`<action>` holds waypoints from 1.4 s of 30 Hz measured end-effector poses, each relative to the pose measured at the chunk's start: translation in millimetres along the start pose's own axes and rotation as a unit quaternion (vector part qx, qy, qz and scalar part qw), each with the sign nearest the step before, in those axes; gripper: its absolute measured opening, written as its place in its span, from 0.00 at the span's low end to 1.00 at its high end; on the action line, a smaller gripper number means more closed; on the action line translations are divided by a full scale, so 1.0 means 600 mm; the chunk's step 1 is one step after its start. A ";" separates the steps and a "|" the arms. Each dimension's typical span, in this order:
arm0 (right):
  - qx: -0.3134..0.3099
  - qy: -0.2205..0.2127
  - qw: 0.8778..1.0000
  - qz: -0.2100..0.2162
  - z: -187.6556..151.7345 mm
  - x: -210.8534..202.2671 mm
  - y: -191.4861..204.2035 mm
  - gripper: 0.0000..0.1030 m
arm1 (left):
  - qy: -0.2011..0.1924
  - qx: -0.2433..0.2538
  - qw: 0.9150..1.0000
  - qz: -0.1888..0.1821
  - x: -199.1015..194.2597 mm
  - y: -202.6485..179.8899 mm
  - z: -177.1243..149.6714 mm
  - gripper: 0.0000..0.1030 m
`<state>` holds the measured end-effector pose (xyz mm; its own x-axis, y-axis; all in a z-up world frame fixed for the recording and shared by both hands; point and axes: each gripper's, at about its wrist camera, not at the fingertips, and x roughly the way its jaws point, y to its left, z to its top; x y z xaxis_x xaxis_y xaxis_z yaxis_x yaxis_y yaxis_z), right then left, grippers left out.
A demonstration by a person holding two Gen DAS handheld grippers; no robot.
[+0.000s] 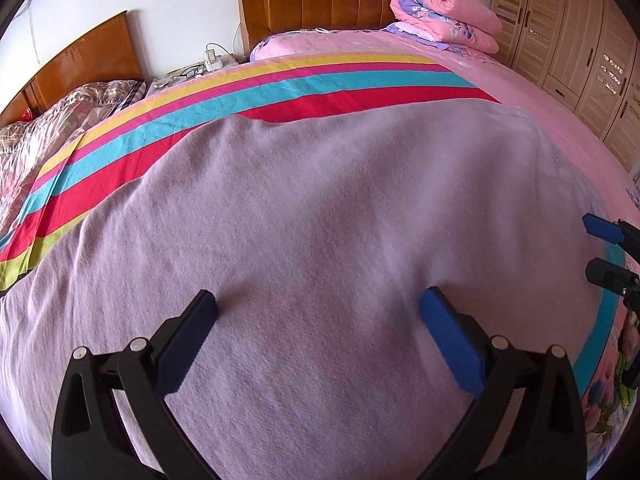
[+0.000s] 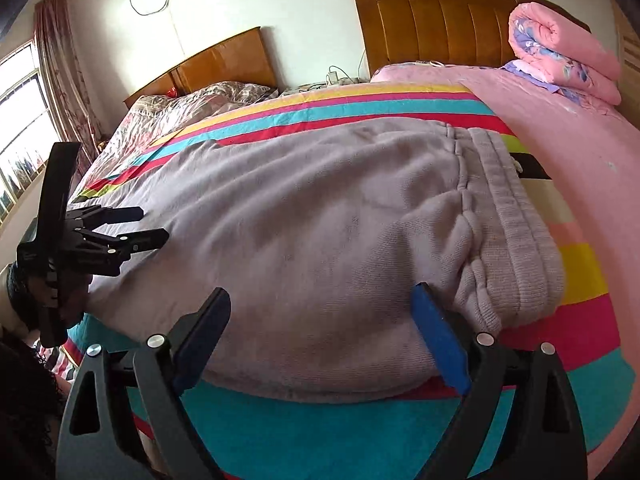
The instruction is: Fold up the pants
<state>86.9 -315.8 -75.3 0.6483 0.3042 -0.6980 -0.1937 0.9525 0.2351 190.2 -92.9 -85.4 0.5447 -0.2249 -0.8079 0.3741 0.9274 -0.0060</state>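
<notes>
Pale lilac fleece pants (image 2: 320, 216) lie spread flat on a striped blanket on the bed, with the ribbed waistband (image 2: 508, 216) at the right. In the left wrist view the pants (image 1: 304, 216) fill most of the frame. My left gripper (image 1: 318, 306) is open and empty, low over the cloth; it also shows in the right wrist view (image 2: 154, 226) at the pants' left part. My right gripper (image 2: 322, 304) is open and empty over the near edge, just left of the waistband; its fingertips show at the right edge of the left wrist view (image 1: 592, 248).
The striped blanket (image 2: 360, 108) covers a pink-sheeted bed (image 2: 560, 128). A rolled pink quilt (image 2: 560, 52) lies by the wooden headboard (image 2: 432, 16). A second bed (image 2: 180, 108) stands to the left, by a window (image 2: 20, 128). Wardrobes (image 1: 572, 40) stand at the right.
</notes>
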 end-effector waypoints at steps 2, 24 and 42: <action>0.003 0.004 1.000 0.002 0.000 0.000 -0.002 0.86 | 0.000 -0.001 1.000 -0.002 0.000 0.001 -0.001 0.99; -0.114 0.073 0.991 -0.013 0.094 0.112 0.214 0.86 | -0.016 -0.158 0.987 0.003 -0.074 0.223 -0.036 0.99; -0.198 0.013 0.978 0.063 0.167 0.146 0.410 0.88 | -0.251 -0.619 0.743 0.038 -0.432 0.698 -0.504 0.83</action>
<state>170.0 -56.3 -10.8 0.5829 0.4155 -0.6983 -0.5447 0.8375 0.0437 -21.0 444.2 -56.7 0.8569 0.0477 -0.5133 -0.4801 0.4365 -0.7609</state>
